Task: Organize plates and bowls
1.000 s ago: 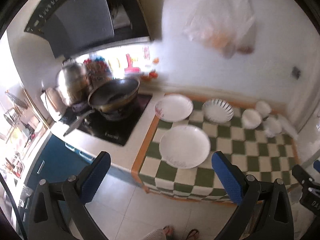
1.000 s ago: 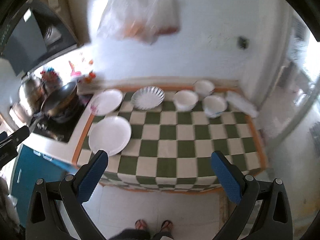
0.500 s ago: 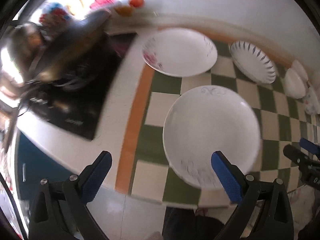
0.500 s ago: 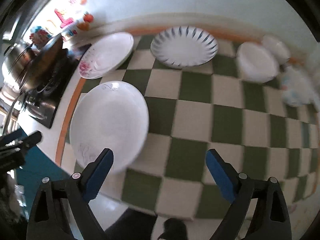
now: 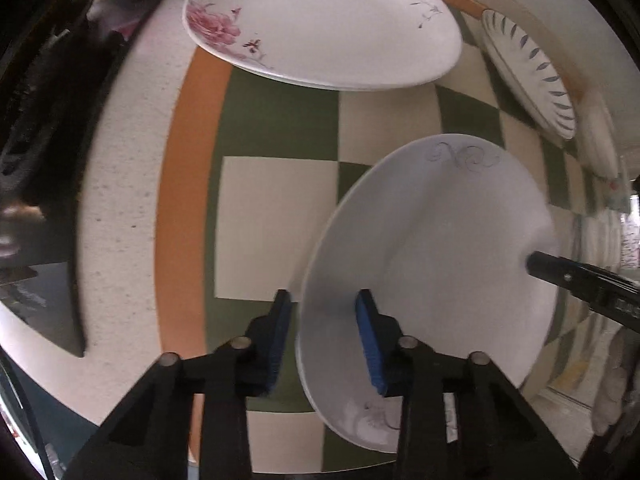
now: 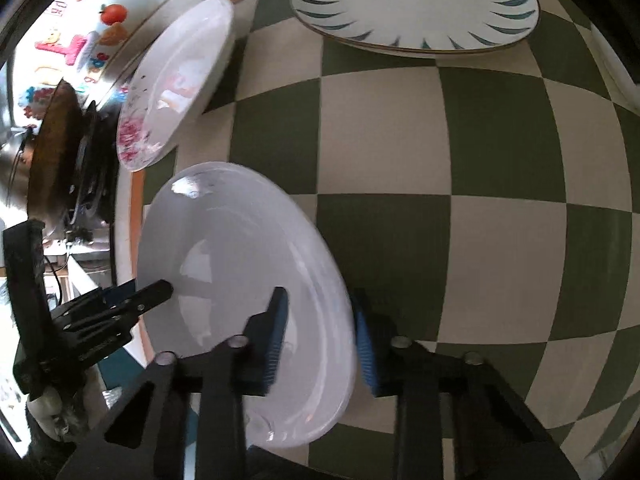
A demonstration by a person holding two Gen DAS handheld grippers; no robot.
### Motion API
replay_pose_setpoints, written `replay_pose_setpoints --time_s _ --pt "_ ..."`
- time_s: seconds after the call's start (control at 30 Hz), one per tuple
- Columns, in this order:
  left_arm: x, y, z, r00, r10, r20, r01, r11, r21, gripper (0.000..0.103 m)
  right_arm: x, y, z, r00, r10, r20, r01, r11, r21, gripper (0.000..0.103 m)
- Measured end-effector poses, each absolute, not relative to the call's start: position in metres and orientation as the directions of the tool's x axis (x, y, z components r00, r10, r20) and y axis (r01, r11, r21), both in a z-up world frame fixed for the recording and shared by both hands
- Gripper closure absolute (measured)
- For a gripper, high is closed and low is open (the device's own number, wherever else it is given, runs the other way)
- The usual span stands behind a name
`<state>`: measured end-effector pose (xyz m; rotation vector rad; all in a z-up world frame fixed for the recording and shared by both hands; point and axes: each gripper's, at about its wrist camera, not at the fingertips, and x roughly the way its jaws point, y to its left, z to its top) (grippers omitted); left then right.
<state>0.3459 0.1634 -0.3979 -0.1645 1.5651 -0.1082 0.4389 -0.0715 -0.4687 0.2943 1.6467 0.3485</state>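
A large plain white plate (image 5: 440, 248) lies near the front left of the green-checked counter; it also shows in the right wrist view (image 6: 224, 248). My left gripper (image 5: 324, 320) straddles its left rim, one blue pad outside, one over the plate, jaws narrowed around the rim. My right gripper (image 6: 318, 320) straddles the opposite rim the same way. Each gripper shows in the other's view as a black tip (image 5: 568, 276) (image 6: 132, 300). A white plate with a pink flower (image 5: 320, 20) (image 6: 168, 80) lies behind it. A blue-striped plate (image 6: 416, 4) (image 5: 528, 76) lies at the back.
A black cooktop (image 5: 48, 152) with a dark wok (image 6: 52, 148) borders the counter on the left, past an orange edge strip (image 5: 180, 200). White bowls (image 5: 600, 148) sit blurred at the far right. The counter's front edge is just below both grippers.
Both grippers have come down from well above the counter to the large white plate. Their jaws have narrowed from wide open to straddle its left and right rims.
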Motion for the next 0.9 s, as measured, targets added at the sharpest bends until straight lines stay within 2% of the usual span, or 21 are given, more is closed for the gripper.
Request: replay_pose_setpoints --time_s 0.03,0.13,0.57,0.9 --pt "0.345 0.163 -0.397 0.007 -0.170 -0.985 -0.039 0.985 -0.170 0.076 0.439 -0.071 -0.470 -0.097 0.389 -0.916 -0.013 0.920 0.392 0.085" --pt "0.343 0.164 -0.394 0.013 -0.167 -0.986 -0.060 0.984 -0.167 0.076 0.438 -0.079 -0.472 -0.102 0.418 -0.903 0.010 0.908 0.419 0.087" --pt "0.339 0.124 -0.349 0.045 -0.141 -0.989 -0.073 0.987 -0.144 0.077 0.429 -0.115 -0.461 -0.128 0.462 -0.878 -0.020 0.883 0.468 0.088" --pt "0.341 0.062 -0.338 0.055 -0.175 -0.983 0.015 0.985 -0.175 0.077 0.424 -0.192 -0.444 -0.066 0.440 -0.896 0.045 0.898 0.438 0.088"
